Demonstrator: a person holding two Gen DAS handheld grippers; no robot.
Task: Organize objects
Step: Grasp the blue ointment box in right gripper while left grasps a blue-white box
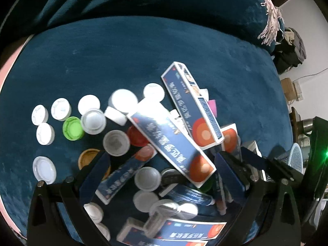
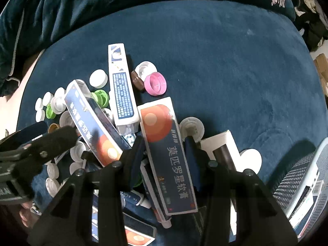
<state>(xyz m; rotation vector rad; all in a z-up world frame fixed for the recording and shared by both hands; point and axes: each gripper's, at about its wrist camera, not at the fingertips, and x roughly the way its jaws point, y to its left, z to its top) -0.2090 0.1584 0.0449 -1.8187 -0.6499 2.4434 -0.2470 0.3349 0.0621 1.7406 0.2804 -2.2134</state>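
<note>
Several blue-and-orange ointment boxes and many loose bottle caps lie piled on a dark blue cushion [image 1: 143, 51]. My right gripper [image 2: 164, 141] points steeply down, shut on one ointment box [image 2: 164, 153], with a blue pad pressing each long side. My left gripper [image 1: 162, 155] hangs open over the pile. A slanted box [image 1: 170, 143] and grey caps [image 1: 147, 178] lie between its wide-spread fingers [image 1: 94, 176], none gripped. In the right wrist view the left gripper [image 2: 41, 149] shows at the left edge. White caps [image 1: 43, 133] and a green cap [image 1: 72, 128] lie in loose rows to the left.
A white mesh basket [image 2: 297, 184] holding boxes stands at the right, and its rim shows as a basket [image 1: 295, 157] in the left wrist view. A pink cap [image 2: 155, 83] and a small brown bottle [image 2: 138, 80] lie behind the pile. The cushion's backrest [image 2: 143, 0] rises beyond.
</note>
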